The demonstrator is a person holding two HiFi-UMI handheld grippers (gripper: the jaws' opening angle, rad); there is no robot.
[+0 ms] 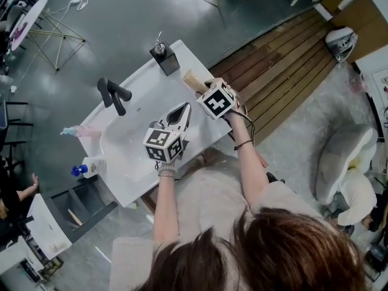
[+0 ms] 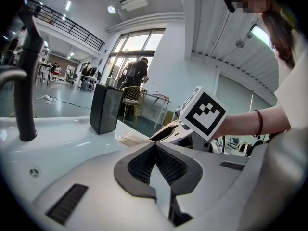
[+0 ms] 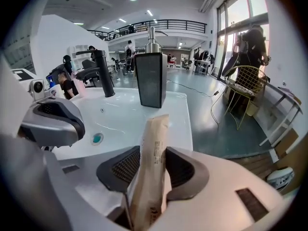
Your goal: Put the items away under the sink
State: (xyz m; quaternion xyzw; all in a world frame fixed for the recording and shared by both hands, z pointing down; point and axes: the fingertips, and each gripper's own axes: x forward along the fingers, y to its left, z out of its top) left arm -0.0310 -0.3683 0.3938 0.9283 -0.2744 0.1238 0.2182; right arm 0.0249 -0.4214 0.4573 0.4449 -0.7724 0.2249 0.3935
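The person's head (image 1: 285,253) fills the bottom of the head view, with both arms reaching out over a white sink (image 1: 130,183). The right gripper (image 3: 153,165) is clamped on a tan paper packet (image 3: 154,143): in the right gripper view the packet stands lengthwise between the ribbed pads, which press on it from both sides, and its far end sticks out past the jaws. In the head view the packet (image 1: 193,79) is over the sink's right rim, near a black soap dispenser (image 1: 164,57) that stands at the back corner. Whether it touches the surface cannot be told. The left gripper (image 2: 155,147) hangs over the basin just beside the right one, its jaws closed tip to tip with nothing between them. A black faucet (image 1: 113,94) rises at the basin's far side. A bottle with a blue cap (image 1: 90,167) lies on the sink's left end, near a pale pink and blue thing (image 1: 77,130).
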